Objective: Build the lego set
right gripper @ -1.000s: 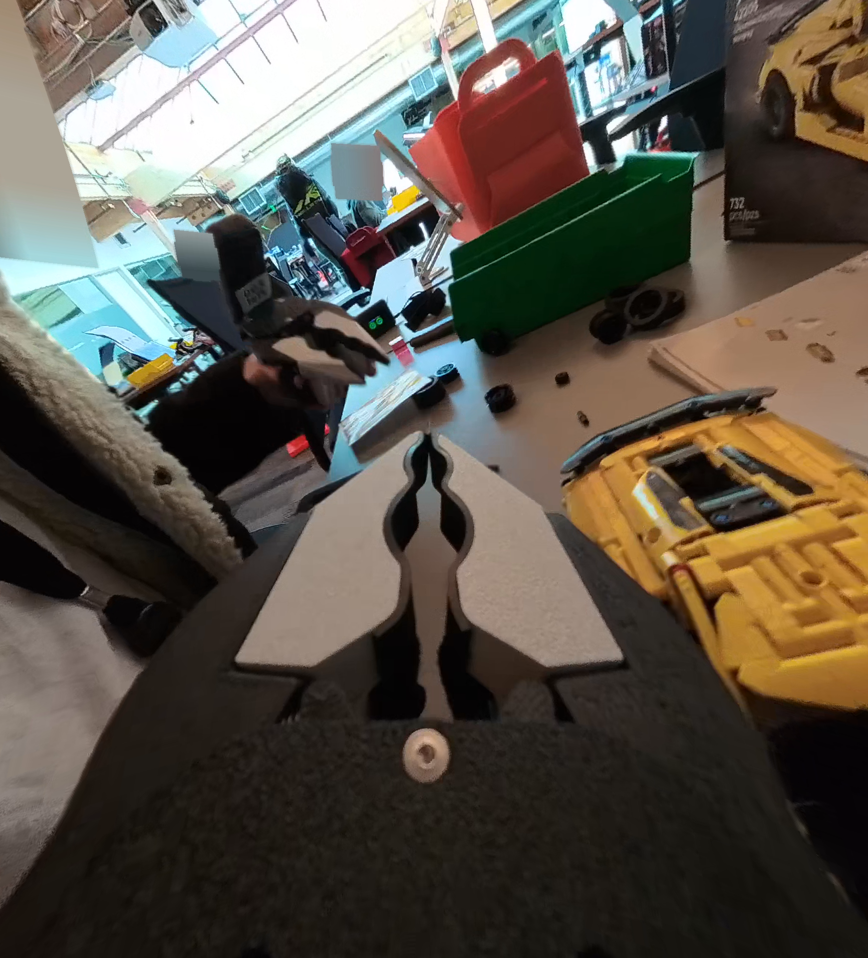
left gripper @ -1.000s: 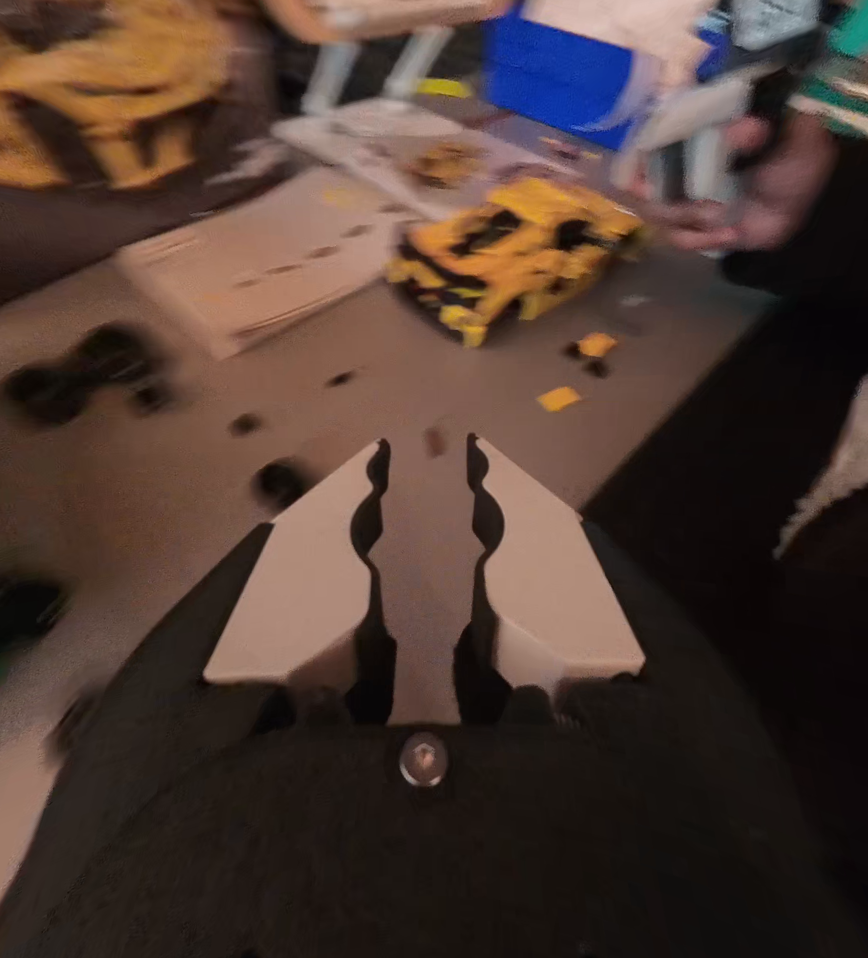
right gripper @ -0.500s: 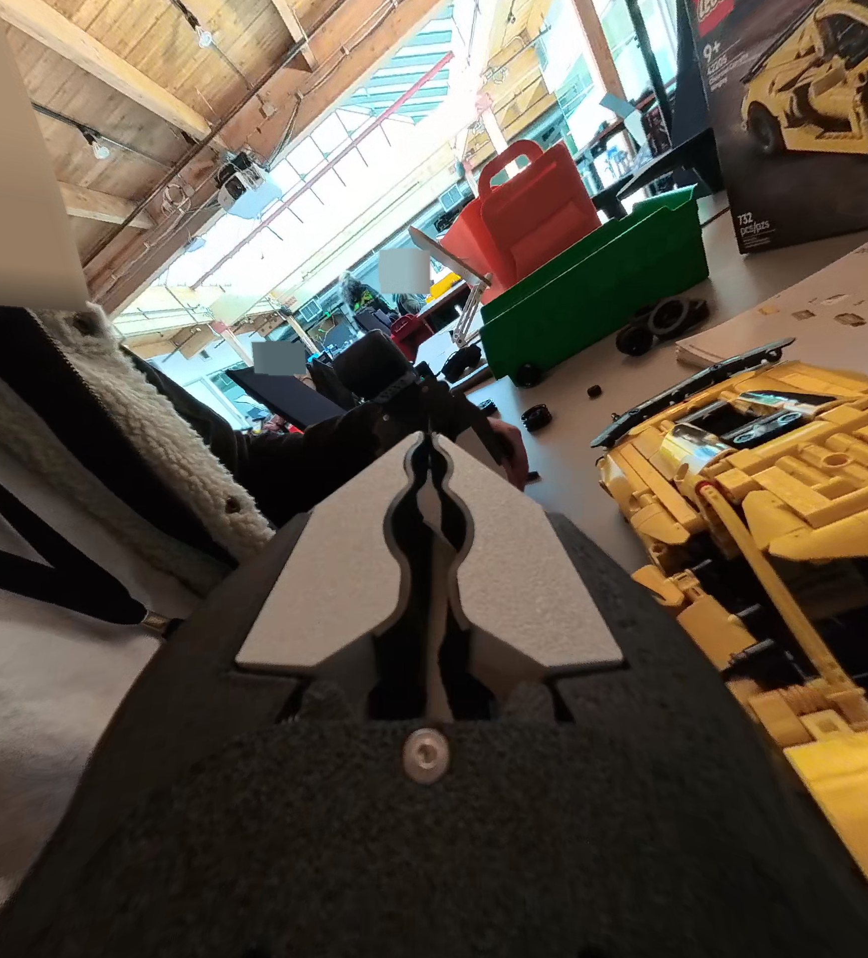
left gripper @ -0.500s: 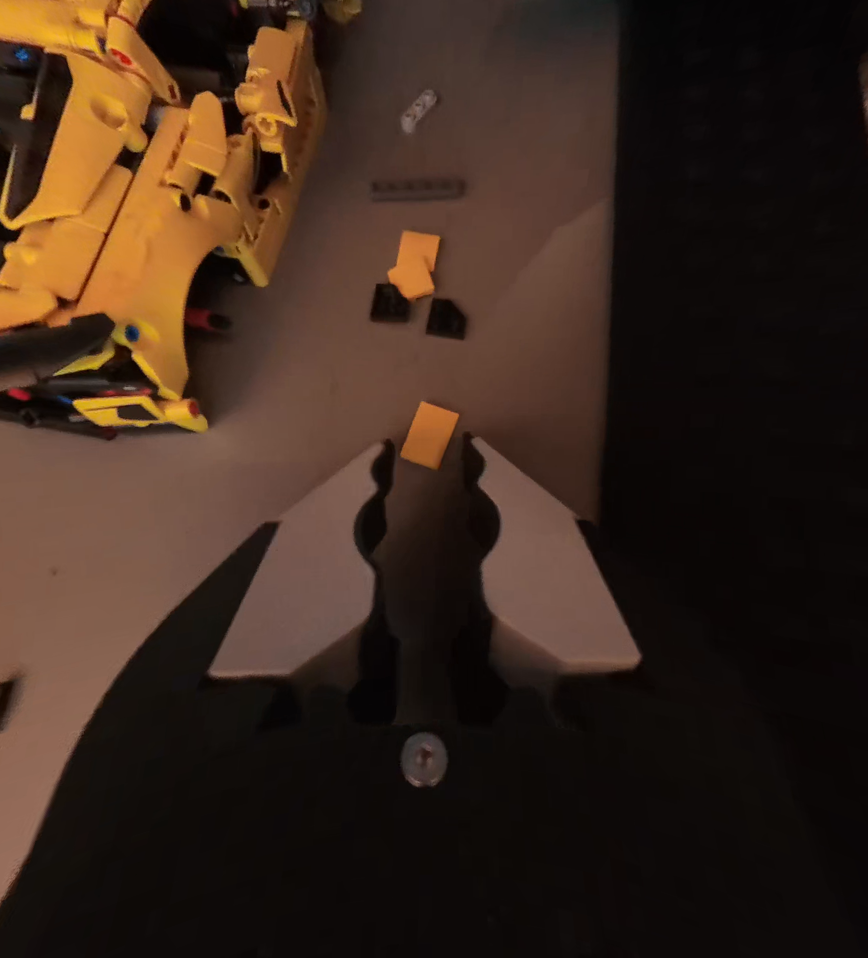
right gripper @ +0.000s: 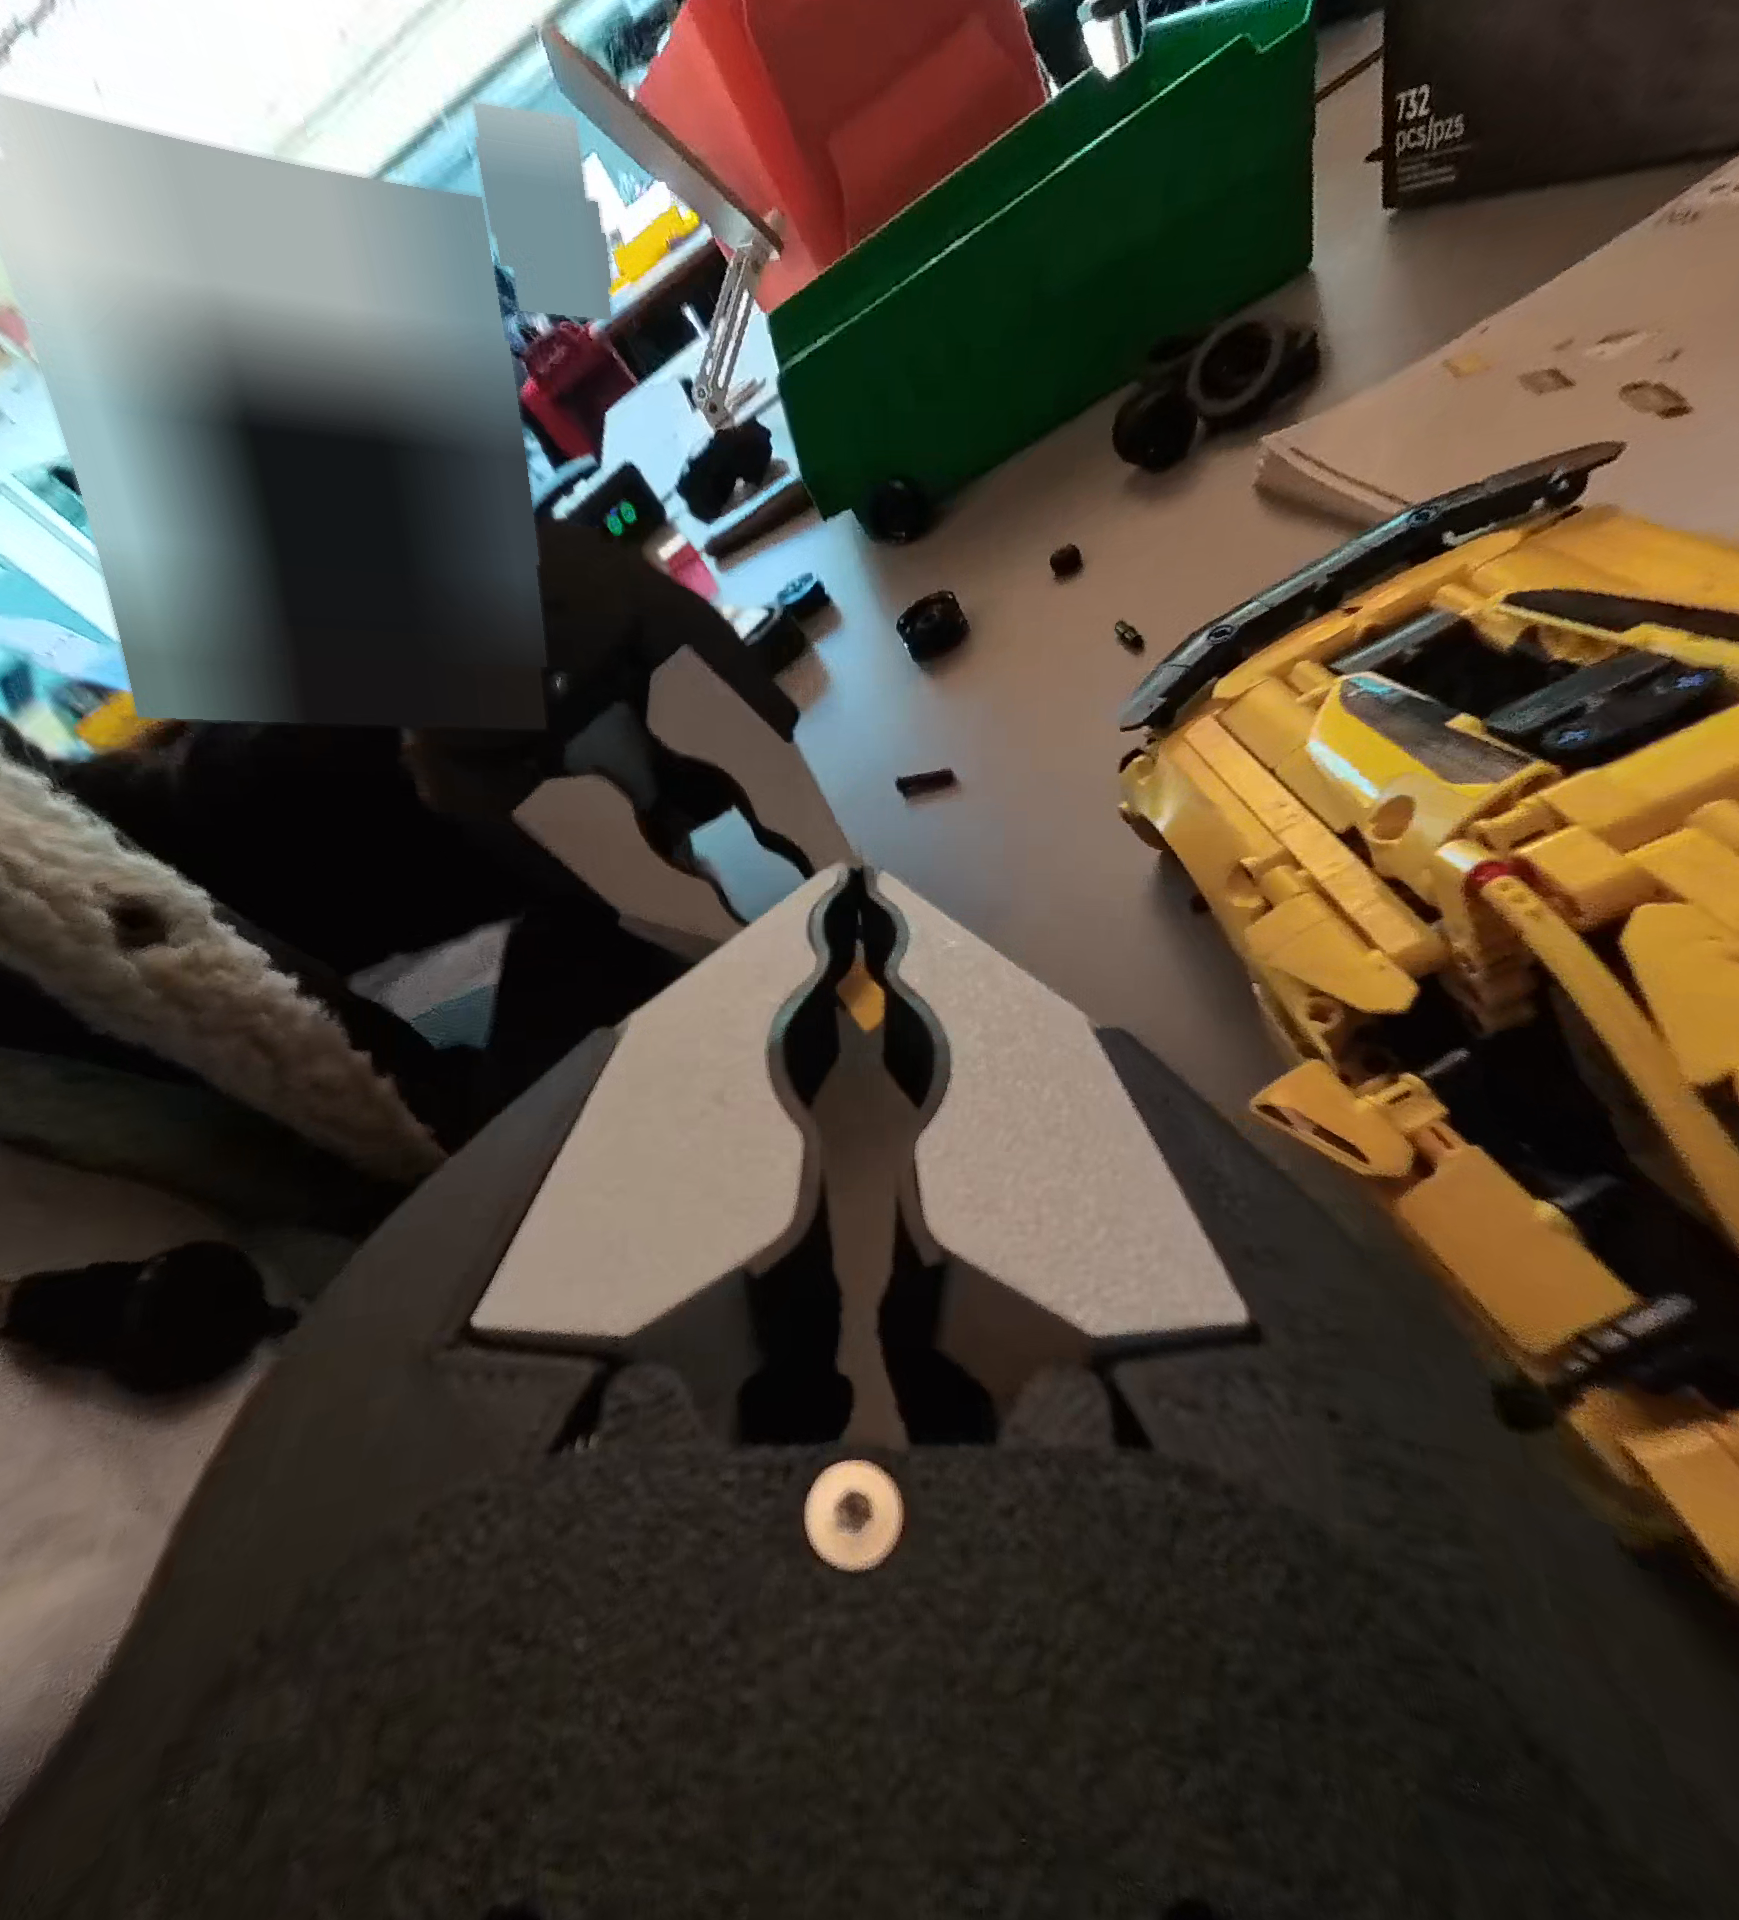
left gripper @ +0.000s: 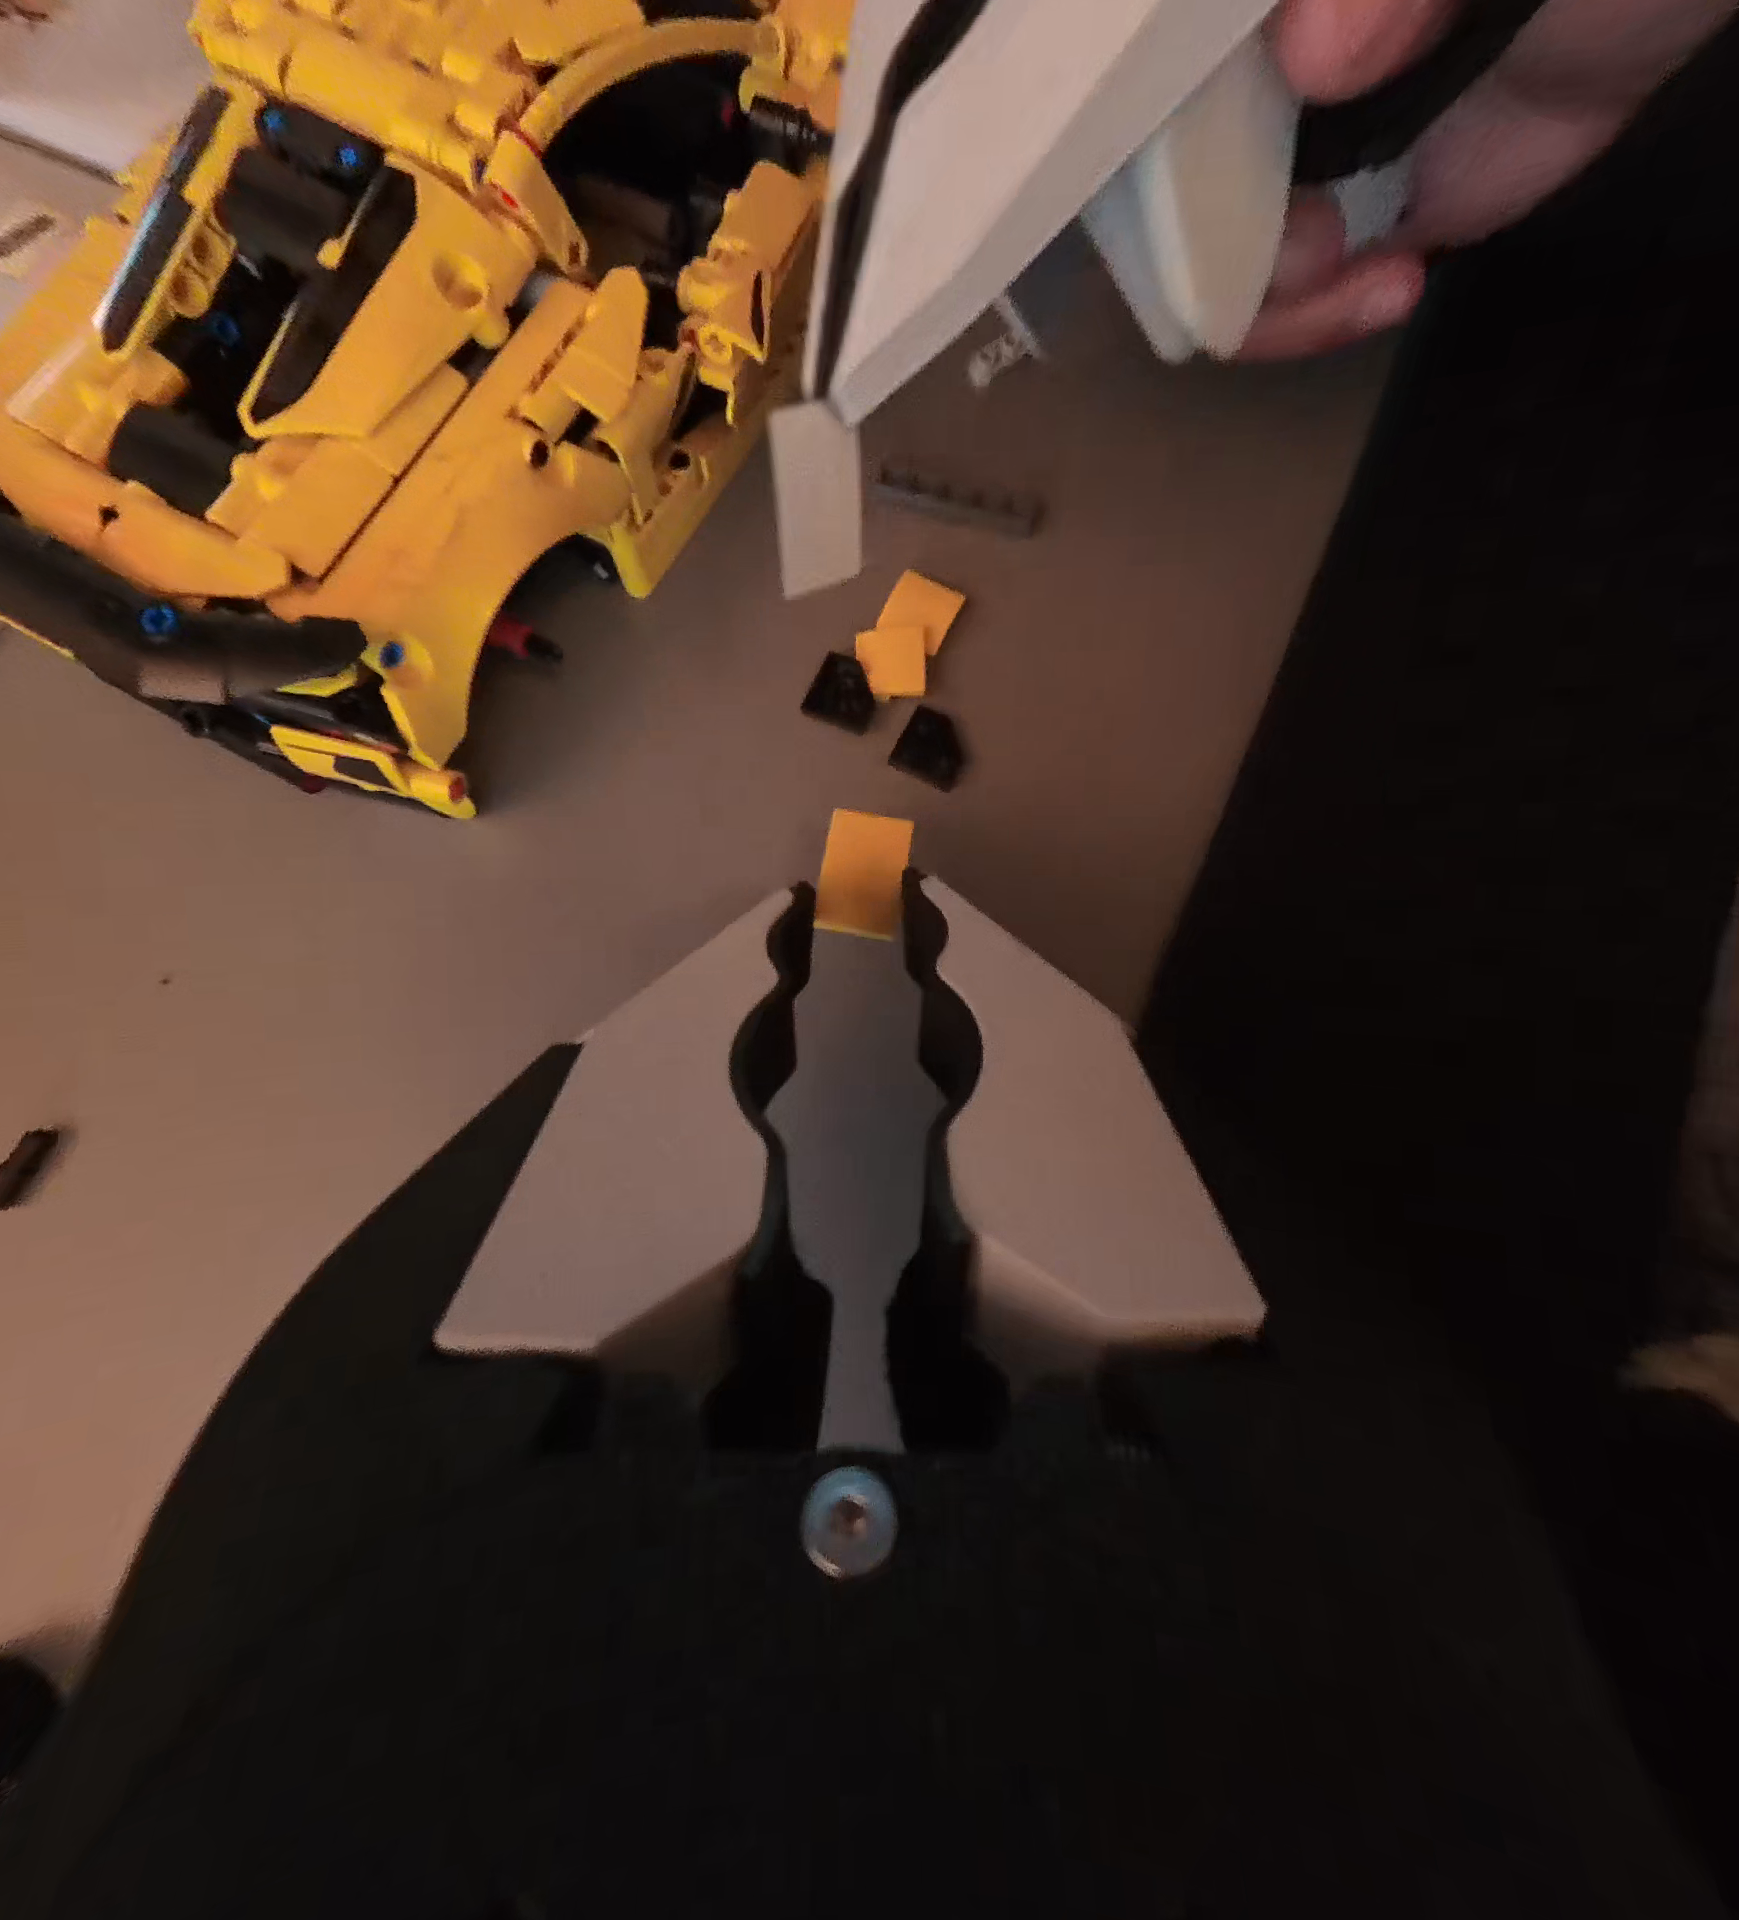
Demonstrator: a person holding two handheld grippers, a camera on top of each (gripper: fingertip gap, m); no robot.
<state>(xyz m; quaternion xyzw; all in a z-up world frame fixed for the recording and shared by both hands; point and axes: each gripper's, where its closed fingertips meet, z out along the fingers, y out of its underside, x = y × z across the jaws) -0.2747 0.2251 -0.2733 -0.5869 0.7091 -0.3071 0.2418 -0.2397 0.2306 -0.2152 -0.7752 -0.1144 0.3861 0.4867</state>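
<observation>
yellow lego car (left gripper: 345,343), black trim, wheelless

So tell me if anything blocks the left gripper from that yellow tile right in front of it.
Nothing visible does. The left gripper is open and the yellow tile already lies on the bare table between the tips of its jaws. The two black pieces and the right gripper lie beyond it.

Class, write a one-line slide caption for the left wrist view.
Open left hand-held gripper closing in on a flat yellow tile beside the yellow lego car.
</observation>
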